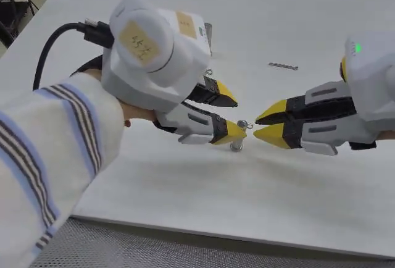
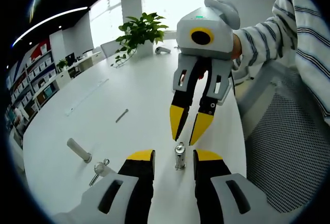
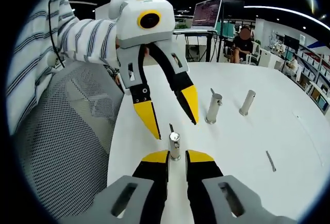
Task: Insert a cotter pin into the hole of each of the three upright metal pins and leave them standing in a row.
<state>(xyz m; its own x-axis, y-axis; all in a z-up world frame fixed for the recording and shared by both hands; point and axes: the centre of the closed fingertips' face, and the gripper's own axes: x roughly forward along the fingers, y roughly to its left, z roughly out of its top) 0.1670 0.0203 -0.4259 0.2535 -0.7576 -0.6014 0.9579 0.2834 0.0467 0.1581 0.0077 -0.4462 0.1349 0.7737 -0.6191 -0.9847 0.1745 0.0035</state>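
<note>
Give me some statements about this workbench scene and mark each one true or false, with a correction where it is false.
1. The fingers of the left gripper are open. True.
2. The right gripper holds the metal pin lifted off the table. False: the pin stands on the table, between the two grippers.
3. A loose cotter pin lies on the table. True.
4. The table is black. False: it is white.

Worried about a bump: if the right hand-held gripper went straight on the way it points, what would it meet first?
The right hand-held gripper would probably meet the upright metal pin just ahead of its open jaws; the left hand-held gripper lies beyond.
</note>
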